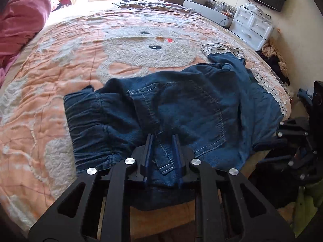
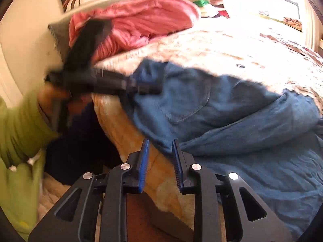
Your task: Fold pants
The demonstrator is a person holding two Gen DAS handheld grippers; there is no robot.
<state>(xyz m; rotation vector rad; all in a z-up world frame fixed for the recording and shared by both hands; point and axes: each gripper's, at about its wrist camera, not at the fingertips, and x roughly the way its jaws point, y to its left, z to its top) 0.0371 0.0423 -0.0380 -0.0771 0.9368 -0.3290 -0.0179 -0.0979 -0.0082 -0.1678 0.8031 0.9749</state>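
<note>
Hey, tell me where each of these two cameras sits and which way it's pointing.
Left wrist: on the left hand-held gripper, looking across the bed toward the white drawers; its fingers straddle denim at the pants waistband; the right hand-held gripper shows at the right edge.
Right wrist: on the right hand-held gripper, open at the bed's edge, facing the pink blanket; green sleeve visible.
Shared: pants, bed, blanket.

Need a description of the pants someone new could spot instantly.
On the bed's peach blanket with the big white bear face, look to the near edge. The pants are the crumpled dark blue denim there, with an elastic waistband and a stitched back pocket, held by the left gripper. Nothing else on the bed is blue; the pile by the headboard is pink.
</note>
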